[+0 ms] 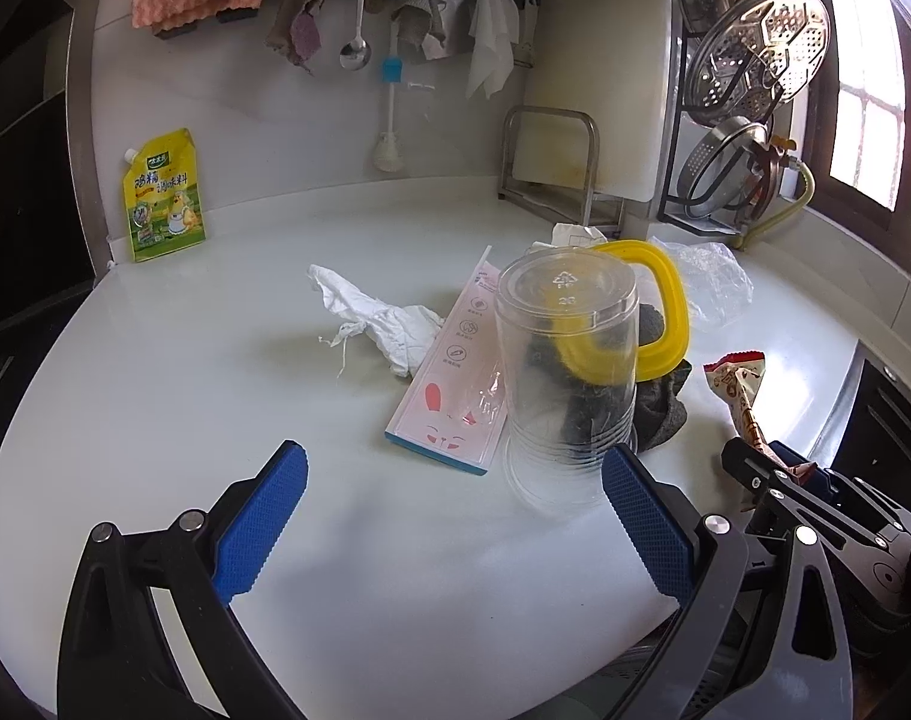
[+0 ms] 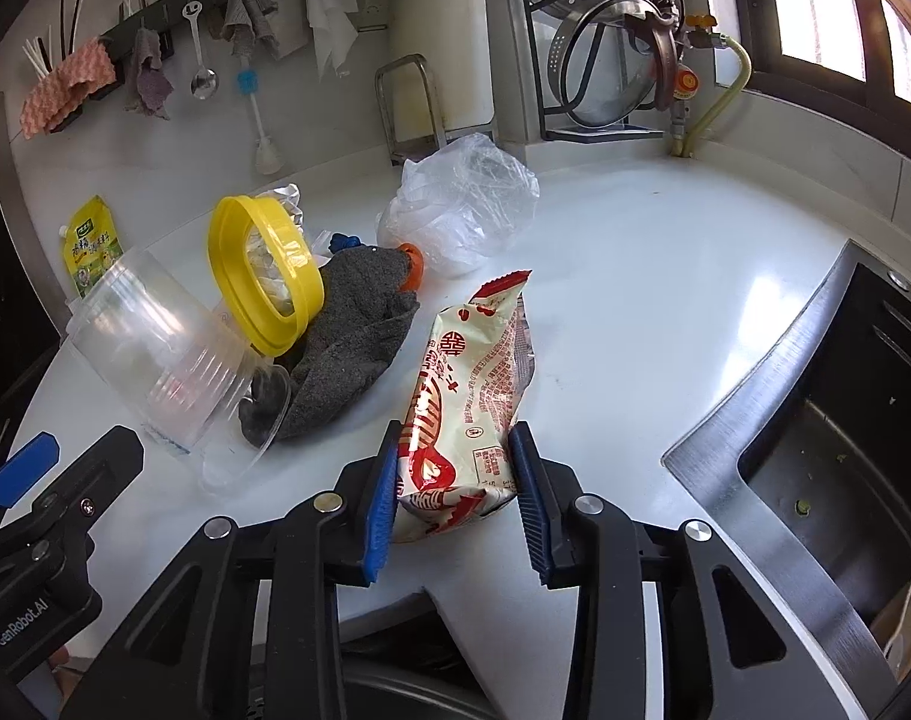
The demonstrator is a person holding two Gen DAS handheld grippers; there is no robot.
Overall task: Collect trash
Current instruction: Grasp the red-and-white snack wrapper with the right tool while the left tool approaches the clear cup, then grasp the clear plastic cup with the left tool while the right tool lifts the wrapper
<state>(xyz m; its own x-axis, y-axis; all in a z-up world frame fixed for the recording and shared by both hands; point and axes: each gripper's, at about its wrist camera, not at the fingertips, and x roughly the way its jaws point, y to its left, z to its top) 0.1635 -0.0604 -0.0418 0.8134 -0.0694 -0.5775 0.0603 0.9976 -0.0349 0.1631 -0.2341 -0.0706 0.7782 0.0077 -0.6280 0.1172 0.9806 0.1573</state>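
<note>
My right gripper is shut on a red and cream snack wrapper, its blue pads pressing both sides; the wrapper also shows in the left wrist view. My left gripper is open and empty, just in front of an upturned clear plastic cup, which also shows in the right wrist view. A crumpled white tissue, a pink rabbit-print package, a yellow ring lid, a grey cloth and a clear plastic bag lie on the white counter.
A yellow seasoning pouch leans on the back wall at the left. Cloths and a spoon hang from a rail. A rack with steel lids stands at the back right. A sink lies to the right.
</note>
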